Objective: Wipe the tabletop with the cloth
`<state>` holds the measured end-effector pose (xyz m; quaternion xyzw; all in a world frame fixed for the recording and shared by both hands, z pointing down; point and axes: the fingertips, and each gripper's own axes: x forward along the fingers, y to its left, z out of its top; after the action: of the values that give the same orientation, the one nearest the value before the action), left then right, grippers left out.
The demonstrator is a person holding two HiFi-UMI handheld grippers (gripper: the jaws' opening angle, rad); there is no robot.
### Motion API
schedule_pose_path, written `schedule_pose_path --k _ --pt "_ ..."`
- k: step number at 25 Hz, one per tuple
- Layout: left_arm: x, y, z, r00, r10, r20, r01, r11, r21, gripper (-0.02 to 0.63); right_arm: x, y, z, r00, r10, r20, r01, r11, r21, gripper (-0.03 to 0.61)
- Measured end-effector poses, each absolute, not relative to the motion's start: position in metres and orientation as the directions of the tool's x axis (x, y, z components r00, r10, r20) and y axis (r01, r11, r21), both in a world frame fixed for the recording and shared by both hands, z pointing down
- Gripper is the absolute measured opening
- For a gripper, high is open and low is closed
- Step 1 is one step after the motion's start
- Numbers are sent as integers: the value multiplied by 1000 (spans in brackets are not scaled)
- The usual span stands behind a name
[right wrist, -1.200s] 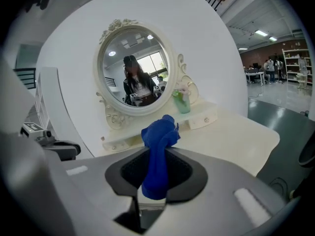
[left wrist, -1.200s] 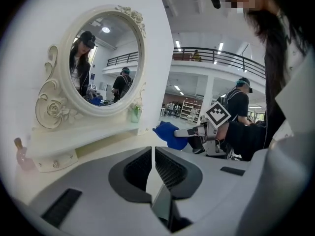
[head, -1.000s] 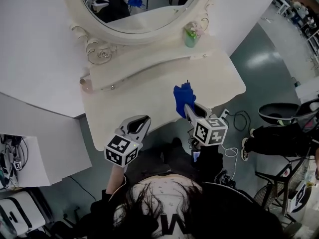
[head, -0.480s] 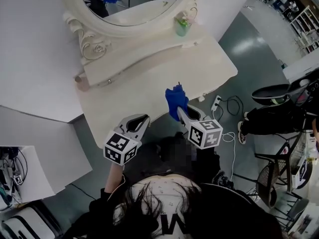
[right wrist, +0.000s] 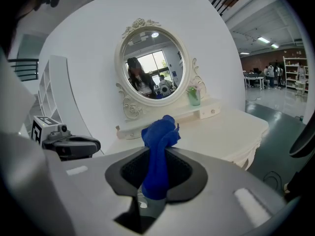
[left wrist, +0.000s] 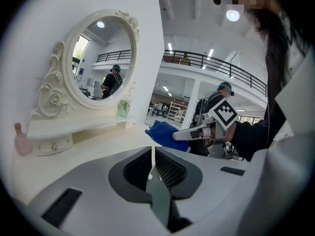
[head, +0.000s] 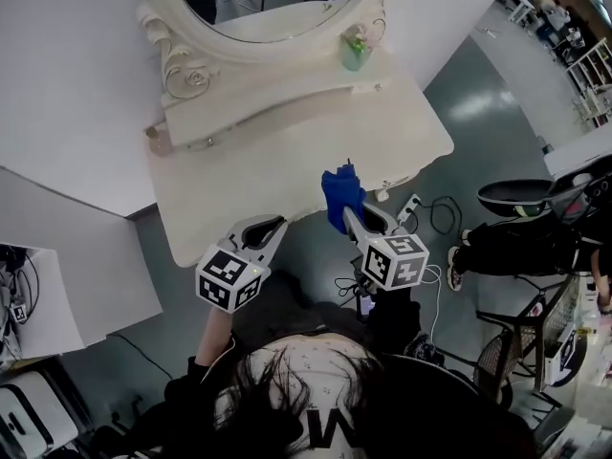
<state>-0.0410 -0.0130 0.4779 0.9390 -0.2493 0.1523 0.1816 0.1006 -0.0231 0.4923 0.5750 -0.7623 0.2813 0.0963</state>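
Observation:
The cream tabletop of a vanity lies under an oval mirror. My right gripper is shut on a bunched blue cloth, which sticks up from its jaws over the table's front edge; whether it touches the top I cannot tell. In the right gripper view the cloth rises between the pads, and the left gripper shows at the left. My left gripper hangs at the front edge, left of the cloth, jaws together and holding nothing. Its own view shows the cloth to the right.
A green bottle stands on the raised shelf at the back right, and a pink bottle at its left end. On the floor right of the table lie a power strip and cables. A person in black sits further right.
The right gripper with the cloth has drawn back a little toward the table's front edge. The left gripper keeps its place and stays shut. The head view has shifted.

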Motion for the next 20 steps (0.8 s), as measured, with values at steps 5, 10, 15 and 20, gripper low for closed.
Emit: schedule_pose_path --k 5,10,15,20 --pt "-22 11 471 805 -452 383 -563 -786 255 1 114 -1 491 -369 -802 469 -916 231 -327 89" --pt "10 45 469 797 -466 384 -578 -775 258 2 133 30 486 -408 -797 446 -900 270 -341 89" --pt "37 88 471 791 -471 390 -584 -771 254 1 152 71 486 -437 -786 437 -889 303 -344 89" --pt "53 130 477 782 -476 401 -594 -764 252 2 167 110 491 -456 -776 436 -881 322 -347 89"
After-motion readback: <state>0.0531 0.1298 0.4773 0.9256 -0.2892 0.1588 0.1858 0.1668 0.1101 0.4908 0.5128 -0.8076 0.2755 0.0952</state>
